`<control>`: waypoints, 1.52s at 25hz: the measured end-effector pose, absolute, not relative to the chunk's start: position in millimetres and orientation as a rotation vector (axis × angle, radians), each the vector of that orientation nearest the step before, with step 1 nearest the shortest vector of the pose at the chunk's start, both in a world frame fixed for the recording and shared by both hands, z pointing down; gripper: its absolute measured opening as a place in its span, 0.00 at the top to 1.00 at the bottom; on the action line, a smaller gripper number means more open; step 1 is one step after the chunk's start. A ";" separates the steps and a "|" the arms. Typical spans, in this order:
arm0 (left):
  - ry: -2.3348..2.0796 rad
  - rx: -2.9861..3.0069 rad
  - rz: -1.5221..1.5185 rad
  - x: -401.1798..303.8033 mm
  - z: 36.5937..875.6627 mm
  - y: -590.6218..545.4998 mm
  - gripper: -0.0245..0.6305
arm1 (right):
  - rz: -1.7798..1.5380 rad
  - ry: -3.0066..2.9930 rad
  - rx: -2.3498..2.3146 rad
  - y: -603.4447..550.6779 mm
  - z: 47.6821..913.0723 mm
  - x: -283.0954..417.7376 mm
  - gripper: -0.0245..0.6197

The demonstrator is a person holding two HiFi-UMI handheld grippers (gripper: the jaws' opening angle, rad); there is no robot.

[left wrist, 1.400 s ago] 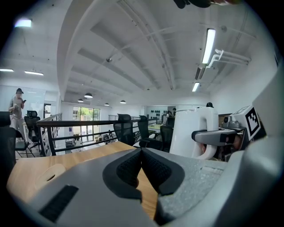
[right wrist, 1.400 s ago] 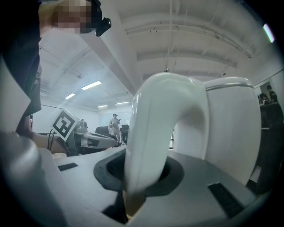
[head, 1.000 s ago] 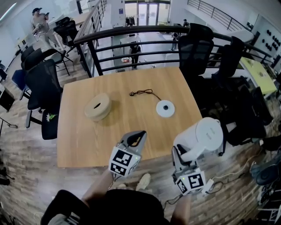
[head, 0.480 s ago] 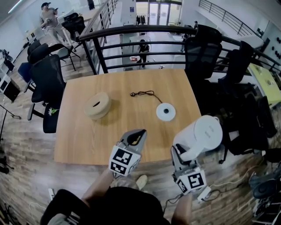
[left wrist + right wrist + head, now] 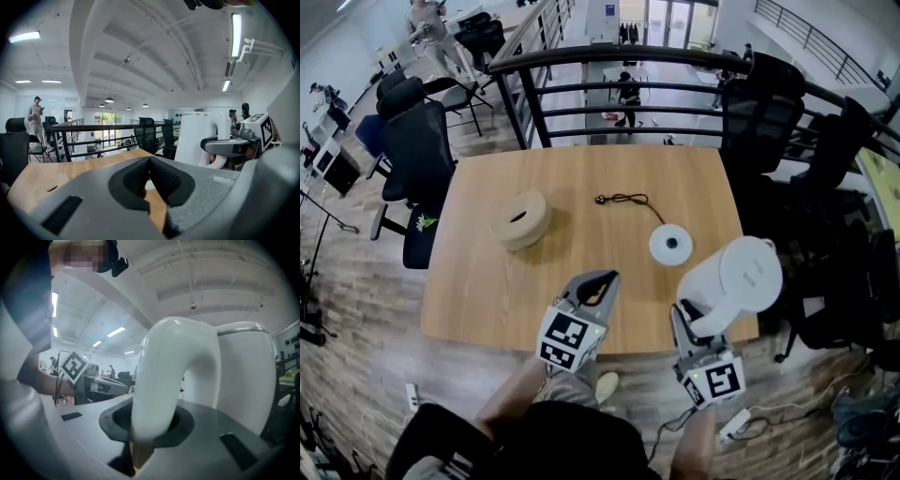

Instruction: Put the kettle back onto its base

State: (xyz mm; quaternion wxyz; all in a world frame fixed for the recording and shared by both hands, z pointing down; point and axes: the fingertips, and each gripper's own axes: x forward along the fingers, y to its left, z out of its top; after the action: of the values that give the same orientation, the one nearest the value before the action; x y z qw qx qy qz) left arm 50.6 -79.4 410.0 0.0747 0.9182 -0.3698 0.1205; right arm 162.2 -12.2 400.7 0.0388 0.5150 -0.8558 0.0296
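Note:
The white kettle [image 5: 733, 279] hangs over the table's near right corner, upright, with my right gripper [image 5: 695, 321] shut on its curved handle [image 5: 158, 380]. In the right gripper view the kettle body [image 5: 244, 376] fills the right side. The round white base [image 5: 671, 246] lies on the wooden table [image 5: 487, 281] just beyond the kettle, and its black cord [image 5: 623, 199] trails toward the far side. My left gripper [image 5: 596, 291] hovers over the table's near edge, shut and holding nothing; in its own view the left gripper [image 5: 149, 161] has its pads meeting, with the kettle [image 5: 197, 138] to the right.
A beige ring-shaped object [image 5: 520, 220] lies on the table's left half. Black office chairs [image 5: 417, 150] stand at the left and far right. A black railing [image 5: 619, 84] runs behind the table. A person [image 5: 431, 23] stands far off at the upper left.
Both grippers have moved forward toward the table. The kettle, earlier off the table's right corner, now hangs over that corner, closer to the base.

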 end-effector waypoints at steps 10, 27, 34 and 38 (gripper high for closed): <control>-1.122 2.709 0.393 57.1 440.8 -148.0 0.96 | 0.126 -2.618 1.468 -82.1 436.1 157.1 0.86; -1.071 2.630 0.459 61.8 511.1 -243.6 0.96 | 0.192 -2.603 1.415 -180.5 497.0 147.9 0.86; -1.061 2.608 0.477 62.6 526.2 -261.3 0.96 | 0.204 -2.595 1.405 -199.9 509.3 151.8 0.86; -1.051 2.584 0.489 63.4 537.8 -265.5 0.96 | 0.217 -2.599 1.396 -207.4 517.5 152.4 0.86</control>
State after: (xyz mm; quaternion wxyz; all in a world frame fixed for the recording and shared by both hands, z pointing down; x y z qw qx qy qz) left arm 63.4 -265.5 537.8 0.1541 0.9016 -0.3665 0.1706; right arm 152.4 -207.4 517.5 0.0916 0.4701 -0.8748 0.0729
